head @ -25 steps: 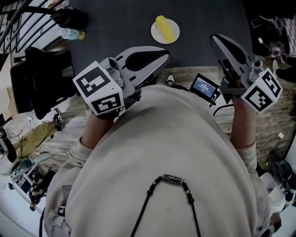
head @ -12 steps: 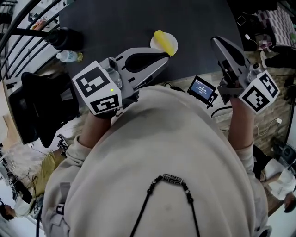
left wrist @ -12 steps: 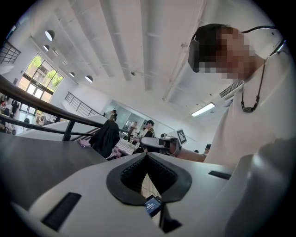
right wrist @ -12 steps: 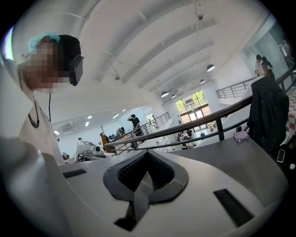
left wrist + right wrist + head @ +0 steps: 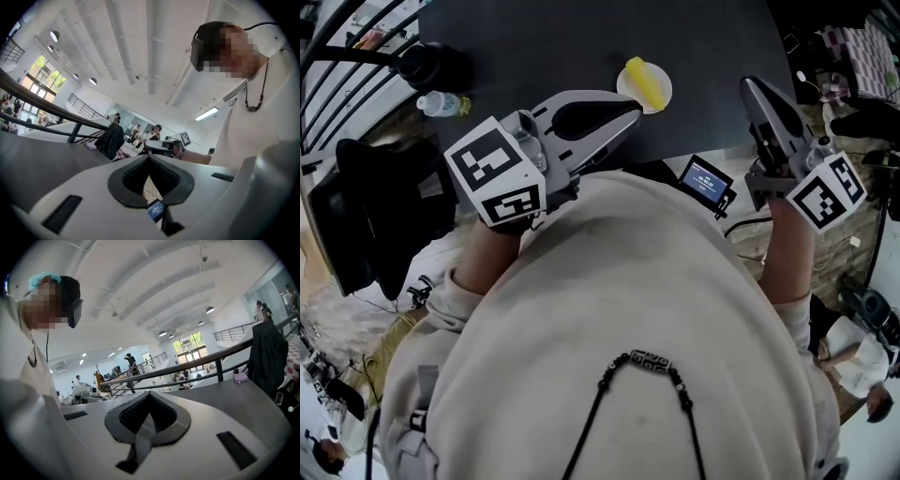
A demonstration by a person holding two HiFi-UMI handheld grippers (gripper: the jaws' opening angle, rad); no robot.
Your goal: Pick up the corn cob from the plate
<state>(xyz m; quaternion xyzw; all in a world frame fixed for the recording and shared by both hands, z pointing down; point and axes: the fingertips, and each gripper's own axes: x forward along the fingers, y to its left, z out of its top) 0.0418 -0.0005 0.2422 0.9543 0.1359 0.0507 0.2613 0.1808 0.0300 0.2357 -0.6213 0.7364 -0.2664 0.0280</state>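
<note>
Head view: yellow corn cob lies on small white plate, upper centre, on dark bench. Both the left gripper and right gripper are closed, empty; arriving closed could shove the cob off.

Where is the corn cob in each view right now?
Head view: the corn cob is top centre, lying on the white plate.
Left gripper view: not in it.
Right gripper view: not in it.
Shared landmark: the dark table, at left in the left gripper view and at right in the right gripper view.
</note>
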